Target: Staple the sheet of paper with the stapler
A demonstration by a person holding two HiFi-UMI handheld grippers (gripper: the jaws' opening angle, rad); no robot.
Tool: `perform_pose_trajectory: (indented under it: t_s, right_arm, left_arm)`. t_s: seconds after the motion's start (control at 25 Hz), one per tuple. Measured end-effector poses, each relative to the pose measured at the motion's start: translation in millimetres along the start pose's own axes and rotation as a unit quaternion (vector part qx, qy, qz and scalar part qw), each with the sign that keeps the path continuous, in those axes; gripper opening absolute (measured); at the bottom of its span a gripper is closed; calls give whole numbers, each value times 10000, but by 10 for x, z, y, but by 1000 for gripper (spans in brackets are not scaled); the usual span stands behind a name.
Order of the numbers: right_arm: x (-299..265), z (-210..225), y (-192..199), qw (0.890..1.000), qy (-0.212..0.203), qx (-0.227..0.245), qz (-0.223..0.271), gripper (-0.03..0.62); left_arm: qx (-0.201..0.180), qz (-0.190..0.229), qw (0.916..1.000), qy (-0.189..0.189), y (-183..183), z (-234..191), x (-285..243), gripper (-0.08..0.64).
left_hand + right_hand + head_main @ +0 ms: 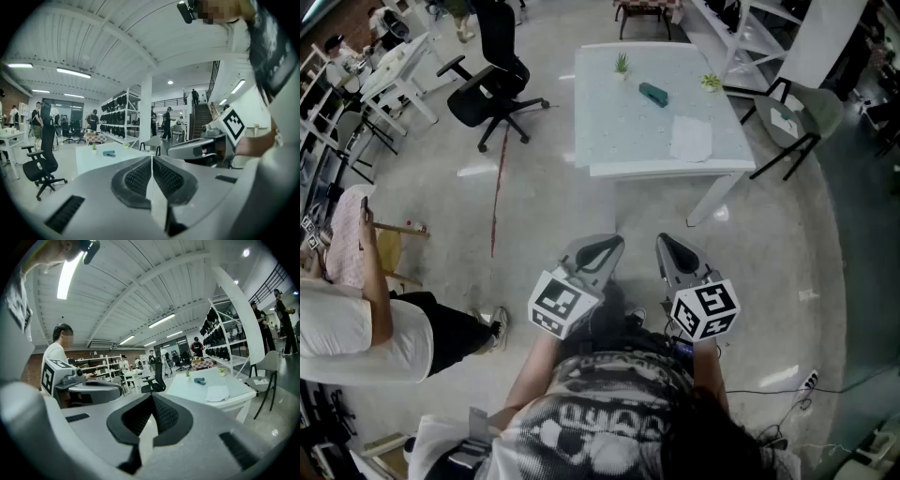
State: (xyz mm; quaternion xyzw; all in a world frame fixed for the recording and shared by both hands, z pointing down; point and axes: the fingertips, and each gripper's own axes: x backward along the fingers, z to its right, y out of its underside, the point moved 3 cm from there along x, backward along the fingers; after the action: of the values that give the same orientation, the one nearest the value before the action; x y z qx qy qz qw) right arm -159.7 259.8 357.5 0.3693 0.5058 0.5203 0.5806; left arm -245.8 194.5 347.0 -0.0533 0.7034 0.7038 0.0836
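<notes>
A teal stapler [653, 94] lies on the pale table [619, 131] far ahead, and a white sheet of paper [691, 138] rests near the table's front right. Both grippers hang close to the person's body, well short of the table. My left gripper [602, 249] is shut and empty, its jaws meeting along a thin seam [151, 159]. My right gripper [673, 249] is also shut with nothing in it [151, 397]. The right gripper view shows the stapler [200, 381] and the paper [217, 393] ahead; the left gripper view shows the stapler [109, 153] small in the distance.
Two small potted plants [622, 64] [711, 82] stand on the table. A black office chair [492, 94] is left of it, a grey chair [811, 117] right. A seated person [356, 323] is at the left. Cables [778, 384] lie on the floor at the right.
</notes>
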Motion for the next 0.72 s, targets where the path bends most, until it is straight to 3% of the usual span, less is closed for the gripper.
perform_pose_trajectory:
  t_s: [0.52,0.72]
  right_arm:
    - [-113,101,-51,9993,-203,-300,117,-8]
    - [-215,217,11,9987,-201,-460,8,-8]
  left_arm:
    - [-239,-207,9995,-63,-45,-20,-48,6]
    - [-156,-369,9992,-72,24,-116,-158,6]
